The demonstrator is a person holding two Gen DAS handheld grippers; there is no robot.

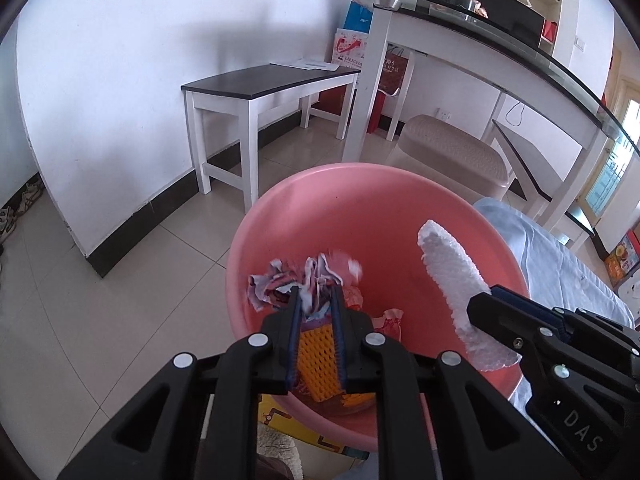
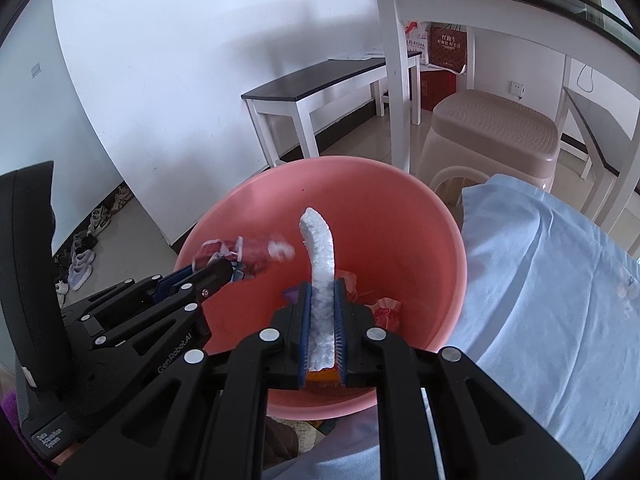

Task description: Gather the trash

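Observation:
A pink plastic basin [image 1: 360, 208] [image 2: 384, 200] sits below both grippers. My left gripper [image 1: 316, 300] is shut on a crumpled red, white and blue wrapper [image 1: 292, 280] [image 2: 244, 252] and holds it over the basin. My right gripper [image 2: 322, 288] is shut on a long strip of white foam wrap [image 2: 320, 256] [image 1: 452, 272], which sticks up over the basin. In the basin lie an orange foam net [image 1: 316, 360] and a pink crumpled wrapper [image 1: 390, 320] [image 2: 386, 312].
A light blue cloth [image 2: 540, 288] covers the surface right of the basin. A beige plastic stool [image 2: 496, 132], a dark-topped white bench [image 1: 264, 88] and a glass-topped white table [image 1: 460, 28] stand behind. Shoes [image 2: 80, 264] lie on the tiled floor at left.

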